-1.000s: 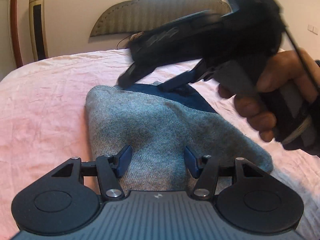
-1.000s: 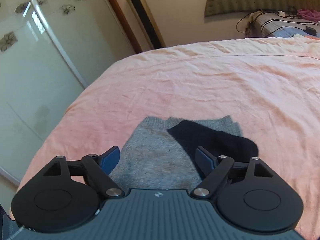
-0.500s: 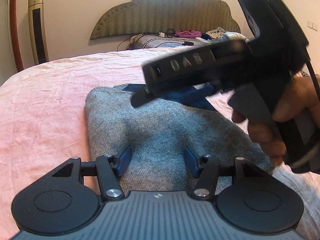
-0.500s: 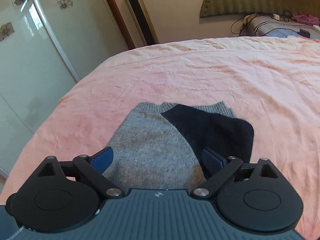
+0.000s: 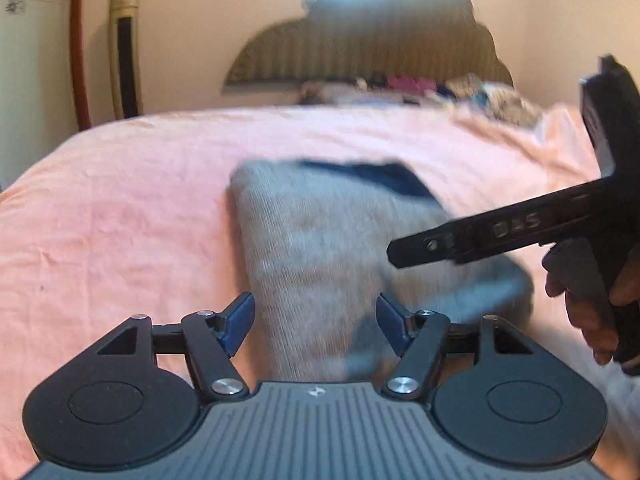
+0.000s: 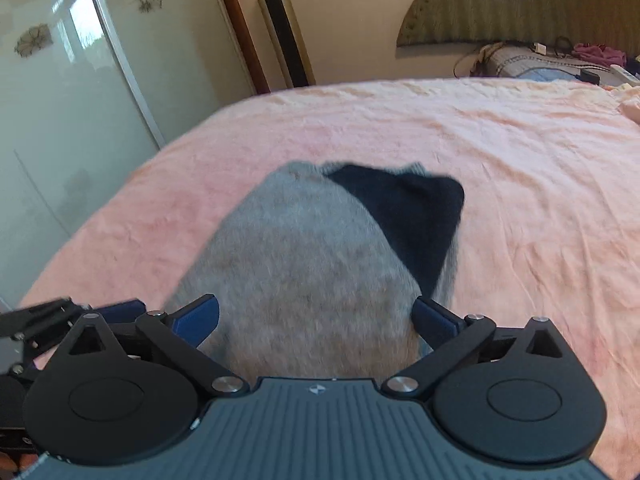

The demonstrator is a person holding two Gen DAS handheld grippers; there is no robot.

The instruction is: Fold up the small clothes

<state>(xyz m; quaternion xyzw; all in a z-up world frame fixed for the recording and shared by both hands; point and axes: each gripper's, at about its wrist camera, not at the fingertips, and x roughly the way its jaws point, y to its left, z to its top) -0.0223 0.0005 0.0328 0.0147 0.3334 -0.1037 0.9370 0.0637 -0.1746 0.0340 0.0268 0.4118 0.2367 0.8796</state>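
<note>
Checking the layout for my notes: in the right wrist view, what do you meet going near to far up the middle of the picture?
Right hand-held gripper, open → grey garment → its dark part → bare pink bedspread → wall.

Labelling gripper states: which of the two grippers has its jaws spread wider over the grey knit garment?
The right gripper: its jaws have just been opening and span the grey knit garment; the left gripper is narrower.
</note>
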